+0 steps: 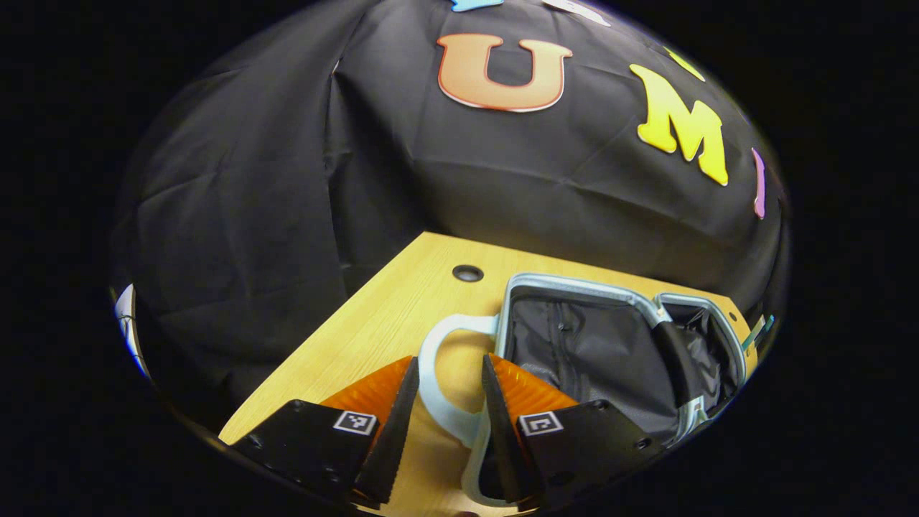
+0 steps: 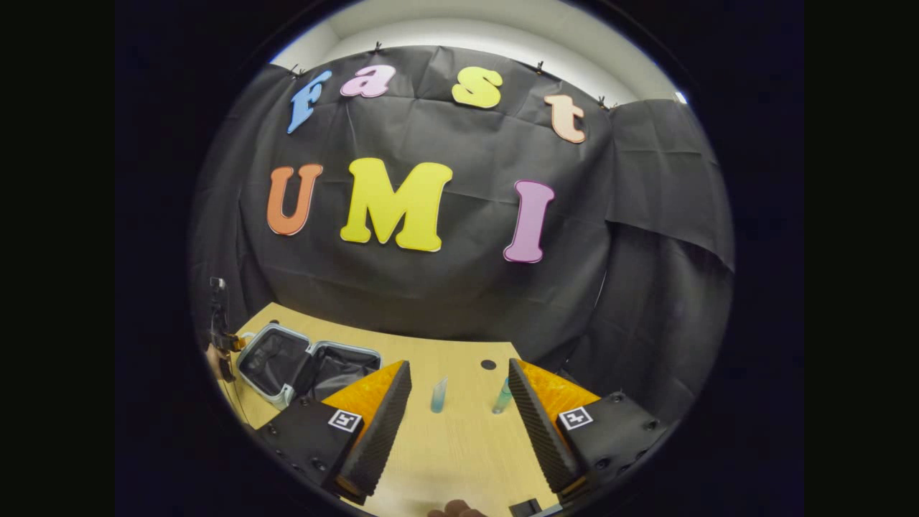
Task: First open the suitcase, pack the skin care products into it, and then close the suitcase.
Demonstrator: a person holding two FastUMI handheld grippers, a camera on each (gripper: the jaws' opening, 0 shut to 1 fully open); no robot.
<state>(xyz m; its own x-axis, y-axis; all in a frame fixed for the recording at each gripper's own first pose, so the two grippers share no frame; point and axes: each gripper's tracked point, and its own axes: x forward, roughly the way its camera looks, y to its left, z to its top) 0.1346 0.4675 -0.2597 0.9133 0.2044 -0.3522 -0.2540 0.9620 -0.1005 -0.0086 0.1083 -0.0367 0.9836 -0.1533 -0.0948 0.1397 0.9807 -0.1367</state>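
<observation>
A small suitcase lies open on the wooden table, both halves showing dark lining inside a pale rim. Its pale loop handle runs between the fingers of my left gripper, which stands open around it; the handle's lower end lies against the right finger, the other finger apart. In the right gripper view the open suitcase sits at the left with the left gripper beside it. Two slim bluish skin care bottles stand ahead of my right gripper, open and holding nothing.
A round cable hole is set in the table near the back edge, seen again behind the bottles. Black cloth hangs close behind the table. A hand holds the left gripper at the table's left edge.
</observation>
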